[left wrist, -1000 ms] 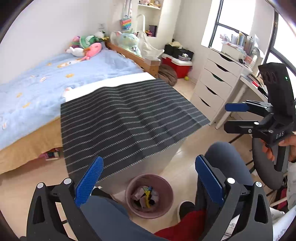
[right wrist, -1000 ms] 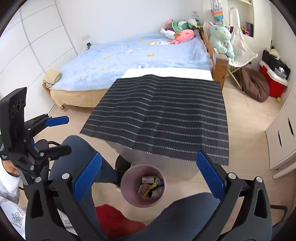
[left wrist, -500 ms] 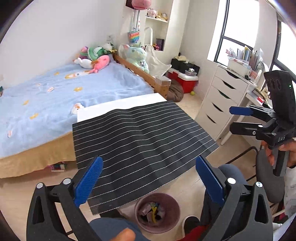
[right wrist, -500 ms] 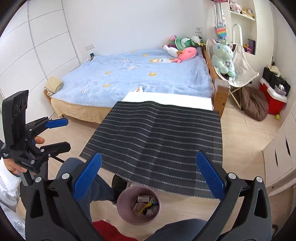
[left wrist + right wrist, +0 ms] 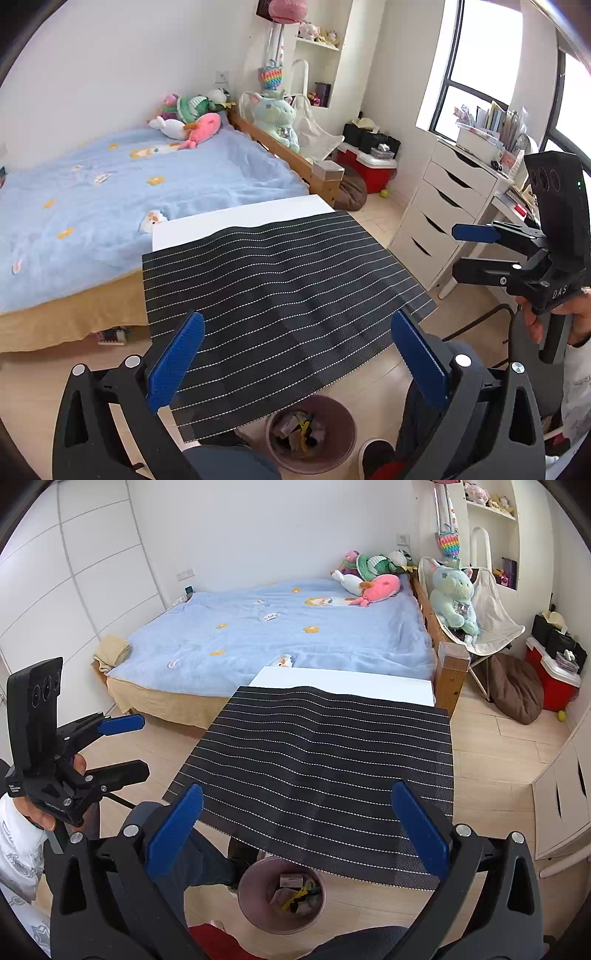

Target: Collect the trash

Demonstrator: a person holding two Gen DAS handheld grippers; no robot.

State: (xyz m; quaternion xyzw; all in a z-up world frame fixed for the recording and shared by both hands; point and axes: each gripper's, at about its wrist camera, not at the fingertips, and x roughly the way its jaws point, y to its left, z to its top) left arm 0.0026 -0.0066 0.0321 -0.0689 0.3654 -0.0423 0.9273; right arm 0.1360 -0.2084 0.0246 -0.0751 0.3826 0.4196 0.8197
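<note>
A pink trash bin (image 5: 334, 424) (image 5: 255, 886) stands on the floor under the near edge of the table, with several scraps of trash (image 5: 295, 430) (image 5: 295, 890) inside. My left gripper (image 5: 299, 350) is open and empty, raised above the striped mat (image 5: 280, 295). My right gripper (image 5: 295, 827) is open too, holding nothing, at a similar height over the mat (image 5: 325, 760). The right gripper (image 5: 476, 251) also shows at the right of the left wrist view. The left gripper (image 5: 125, 744) shows at the left of the right wrist view. No trash lies on the mat.
The white table (image 5: 236, 218) touches a bed (image 5: 110, 199) with a blue cover and plush toys. A white drawer unit (image 5: 439, 218) stands to the right. The person's knees (image 5: 461, 373) sit close to the bin. A red cooler (image 5: 550, 679) and brown beanbag (image 5: 513, 686) are beyond.
Both grippers have risen and tilted up, so the bin has slid toward the bottom of each view and more of the room shows. Both stay open and empty.
</note>
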